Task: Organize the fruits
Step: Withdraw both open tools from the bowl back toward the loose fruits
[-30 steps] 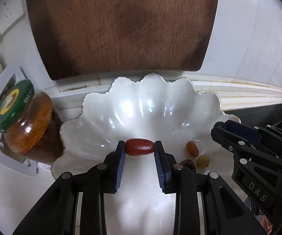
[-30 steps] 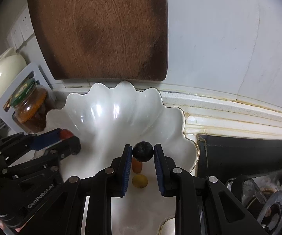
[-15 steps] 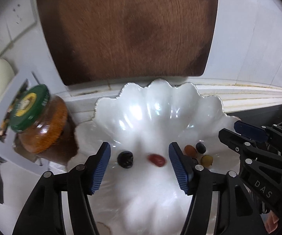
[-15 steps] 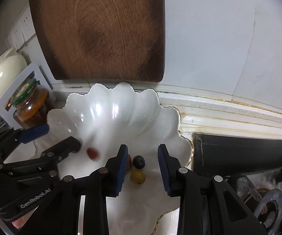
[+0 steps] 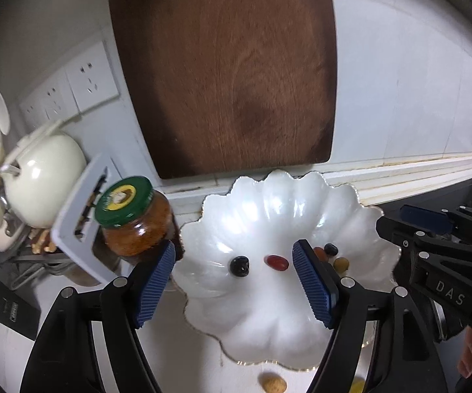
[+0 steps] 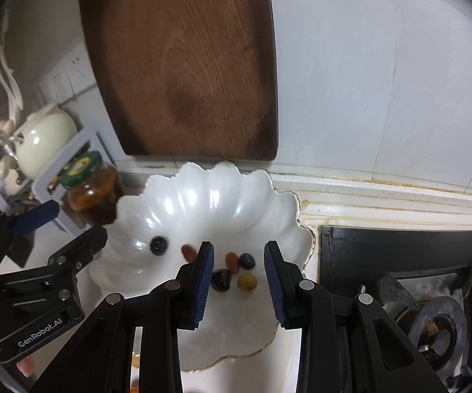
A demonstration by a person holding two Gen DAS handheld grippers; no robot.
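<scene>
counter (image 5: pixel 203 360) | both hand-held grippers opening, empty | stove burner (image 6: pixel 439 324) only in right view

Home kitchen, lived-in. Landmark: the big dark wooden cutting board (image 5: pixel 226 75) leaning upright against the white tiled wall (image 6: pixel 383 75). Left of the board, wall sockets (image 5: pixel 72 88), and below them a cream teapot (image 5: pixel 42 177) on a wire rack with a green-lidded jar (image 5: pixel 134 219) of preserves beside it. Directly below the board, a white scalloped dish (image 6: pixel 222 196) with small fruits on the countertop. Below and right of the board, a black gas hob (image 6: pixel 416 262) with a burner (image 6: pixel 439 330) showing. Grimy sealant line along the counter edge under the board.
</scene>
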